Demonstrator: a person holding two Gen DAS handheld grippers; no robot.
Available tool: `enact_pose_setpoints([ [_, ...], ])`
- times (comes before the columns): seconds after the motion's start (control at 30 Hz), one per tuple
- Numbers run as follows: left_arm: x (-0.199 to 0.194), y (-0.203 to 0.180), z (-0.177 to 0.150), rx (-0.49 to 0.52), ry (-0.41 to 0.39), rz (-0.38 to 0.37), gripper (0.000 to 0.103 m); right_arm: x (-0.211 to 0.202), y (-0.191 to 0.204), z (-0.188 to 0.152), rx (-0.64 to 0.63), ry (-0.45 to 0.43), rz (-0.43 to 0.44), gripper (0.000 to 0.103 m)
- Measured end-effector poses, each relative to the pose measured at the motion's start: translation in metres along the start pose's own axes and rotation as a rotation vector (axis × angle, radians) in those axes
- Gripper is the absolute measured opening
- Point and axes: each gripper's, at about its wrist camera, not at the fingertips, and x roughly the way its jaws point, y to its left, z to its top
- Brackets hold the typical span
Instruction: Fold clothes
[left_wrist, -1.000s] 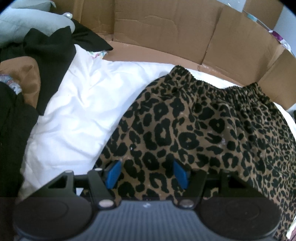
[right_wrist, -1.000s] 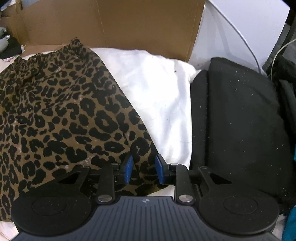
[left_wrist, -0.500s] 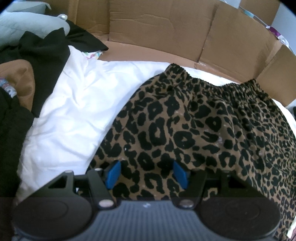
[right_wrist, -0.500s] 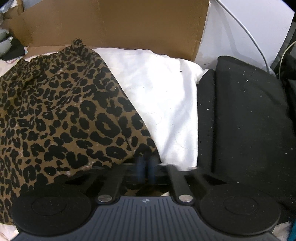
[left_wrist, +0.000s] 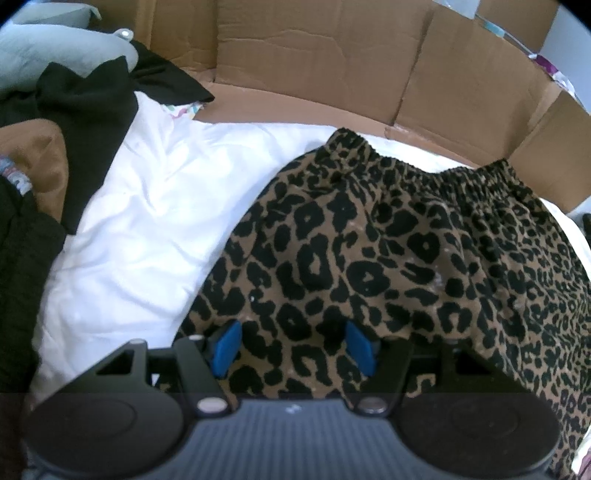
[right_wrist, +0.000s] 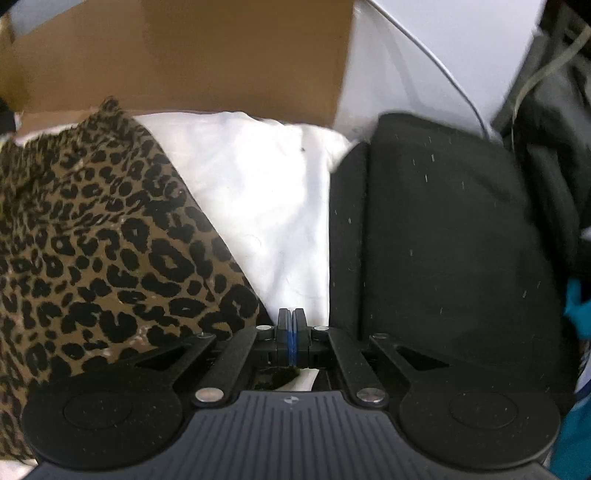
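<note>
Cardboard walls (left_wrist: 314, 62) behind — black clothes (right_wrist: 443, 229) flank leopard skirt (left_wrist: 388, 258)

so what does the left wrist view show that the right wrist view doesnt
Only the left wrist view shows the skirt's gathered waistband, a rumpled black and tan clothes heap, and the open left tongs over the hem.

Only the right wrist view shows the black folded garment, a teal cloth, and the shut right tongs.

Both show the leopard-print skirt, the white sheet and the cardboard wall.
</note>
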Motion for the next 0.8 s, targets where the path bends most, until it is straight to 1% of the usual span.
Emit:
enact_pose_setpoints([
  [0.07,-0.001,-0.001,0.001,0.007,-0.010,0.000,0.066,-0.008,-0.003,-0.001,0.033,-0.009,0.046,0.001],
  [0.1,-0.001,-0.001,0.002,0.007,-0.014,-0.001,0.066,-0.012,-0.004,-0.001,0.047,-0.014,0.070,0.003],
  [0.13,-0.001,-0.001,0.002,0.002,-0.015,-0.004,0.066,-0.015,-0.002,-0.001,0.037,-0.022,0.075,0.009],
  [0.17,-0.001,0.000,0.003,-0.003,-0.017,-0.009,0.066,-0.017,0.000,-0.002,0.020,-0.027,0.076,0.024],
  [0.23,-0.001,0.000,0.002,-0.008,-0.018,-0.016,0.066,-0.016,0.004,-0.003,0.000,-0.022,0.076,0.043],
  [0.33,-0.001,0.000,0.000,0.001,-0.012,-0.016,0.066,-0.006,0.011,-0.002,-0.003,0.001,0.077,0.043],
  [0.4,-0.001,0.000,-0.001,0.005,-0.006,-0.011,0.066,0.004,0.015,-0.003,-0.022,0.024,0.069,0.043],
  [0.43,-0.001,0.001,-0.001,0.001,-0.002,-0.008,0.066,0.009,0.017,-0.003,-0.034,0.038,0.061,0.038],
  [0.47,-0.001,0.003,-0.001,-0.004,0.001,-0.005,0.066,0.011,0.018,-0.002,-0.042,0.043,0.060,0.021],
  [0.5,-0.002,0.004,0.000,-0.010,0.002,-0.003,0.066,0.011,0.019,0.000,-0.054,0.045,0.052,0.014],
  [0.53,-0.002,0.004,0.001,-0.013,0.001,0.000,0.066,0.010,0.021,0.000,-0.074,0.047,0.037,0.000],
  [0.63,-0.004,0.003,0.002,-0.017,-0.008,0.005,0.066,0.008,0.024,0.000,-0.112,0.057,0.005,0.000],
  [0.8,-0.005,0.001,0.005,-0.021,-0.013,0.000,0.066,0.008,0.022,0.000,-0.117,0.071,-0.021,0.000],
])
